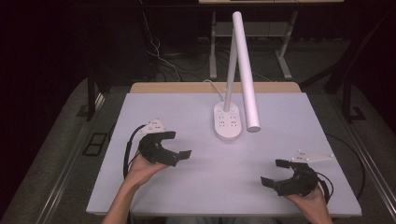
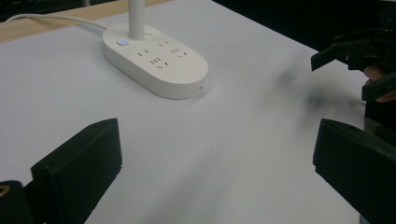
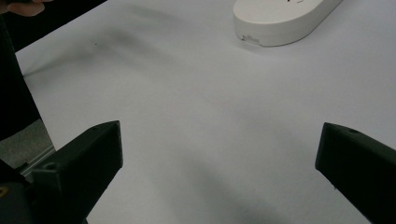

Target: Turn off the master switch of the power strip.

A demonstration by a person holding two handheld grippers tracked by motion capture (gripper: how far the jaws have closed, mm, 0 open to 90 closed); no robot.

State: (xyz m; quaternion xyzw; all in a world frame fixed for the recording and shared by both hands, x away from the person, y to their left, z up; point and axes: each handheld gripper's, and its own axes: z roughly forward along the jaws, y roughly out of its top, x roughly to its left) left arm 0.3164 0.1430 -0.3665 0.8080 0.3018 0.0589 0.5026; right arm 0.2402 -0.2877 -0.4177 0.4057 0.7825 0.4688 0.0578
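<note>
High view, your right gripper (image 1: 277,172) nearest, jaws spread wide over bare white table (image 1: 201,182), your left gripper (image 1: 178,144) likewise wide, empty, white lamp base (image 1: 228,121) beyond, upright at table's far middle.

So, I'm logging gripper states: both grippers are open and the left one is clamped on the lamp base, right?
Not quite. The left gripper is open but holds nothing; it sits apart from the lamp base, as the high view shows. The right gripper is open too.

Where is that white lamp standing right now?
In the high view the lamp stands on the table at its far middle, beyond both open grippers, nearer the left gripper than the right gripper.
</note>
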